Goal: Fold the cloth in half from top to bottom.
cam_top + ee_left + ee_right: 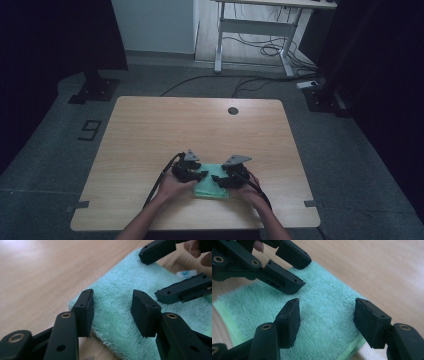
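- High view: the folded mint-green terry cloth [209, 186] lies on the pale wooden bench [150, 130], near its front edge and about midway across. Much of the cloth is hidden under the two tools, so its outline is hard to follow.
- High view: the left gripper [196, 174] comes in from the cloth's left side and the right gripper [216, 178] from its right, tips pointing inward toward each other, close together but apart. Both forearms enter from the bottom edge, cut off at the elbows. How wide the fingers stand cannot be made out in this dim, small picture.
- Left gripper view: the left gripper [112, 311] holds its fingers [85, 311] moderately apart above the cloth [117, 322], with fluffy pile showing in the gap; the pads press on nothing. The cloth's near edge lies just below the tips. The right gripper [167, 270] shows at the upper right, cut off by the frame.
- Right gripper view: the right gripper [328, 322] hovers over the cloth [322, 307] with its fingers [289, 322] spread fairly wide, nothing between them. The left gripper [297, 272] reaches in from the upper left, its fingers parted over the cloth's far part. Whether any tip touches the pile is hard to tell.
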Demonstrator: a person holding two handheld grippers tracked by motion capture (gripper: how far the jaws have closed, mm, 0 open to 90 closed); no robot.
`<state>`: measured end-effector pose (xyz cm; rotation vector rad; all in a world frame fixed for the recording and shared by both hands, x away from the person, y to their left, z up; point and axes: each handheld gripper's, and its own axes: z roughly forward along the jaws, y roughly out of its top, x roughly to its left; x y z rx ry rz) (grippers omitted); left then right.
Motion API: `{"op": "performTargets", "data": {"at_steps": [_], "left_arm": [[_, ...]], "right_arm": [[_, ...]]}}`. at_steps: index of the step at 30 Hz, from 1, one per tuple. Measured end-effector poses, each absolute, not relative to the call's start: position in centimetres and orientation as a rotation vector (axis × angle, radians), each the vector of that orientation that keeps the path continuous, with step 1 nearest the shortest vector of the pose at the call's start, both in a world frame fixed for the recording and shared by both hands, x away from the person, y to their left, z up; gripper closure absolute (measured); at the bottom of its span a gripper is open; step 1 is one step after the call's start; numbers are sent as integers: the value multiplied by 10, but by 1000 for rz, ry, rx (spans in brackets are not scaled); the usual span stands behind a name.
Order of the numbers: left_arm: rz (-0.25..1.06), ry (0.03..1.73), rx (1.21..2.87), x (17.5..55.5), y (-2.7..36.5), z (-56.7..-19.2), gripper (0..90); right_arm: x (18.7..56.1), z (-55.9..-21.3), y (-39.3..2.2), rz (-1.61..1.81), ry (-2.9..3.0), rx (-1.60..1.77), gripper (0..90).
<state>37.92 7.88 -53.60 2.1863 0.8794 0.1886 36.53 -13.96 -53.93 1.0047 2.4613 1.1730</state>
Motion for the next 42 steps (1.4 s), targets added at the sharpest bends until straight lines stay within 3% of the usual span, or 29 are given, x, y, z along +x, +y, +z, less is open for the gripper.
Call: {"op": "performTargets", "data": {"at_steps": [19, 28, 37, 42], "left_arm": [[199, 883, 2170, 376, 81, -541, 527], [225, 889, 2168, 372, 79, -542, 527], [226, 893, 2161, 371, 80, -542, 525], [232, 896, 2154, 370, 79, -543, 520]], "right_arm": [[366, -542, -148, 1171, 2466, 995, 422], [324, -542, -155, 1116, 2448, 900, 425], [315, -542, -174, 1119, 2444, 974, 424], [318, -525, -170, 1220, 2369, 962, 429]]}}
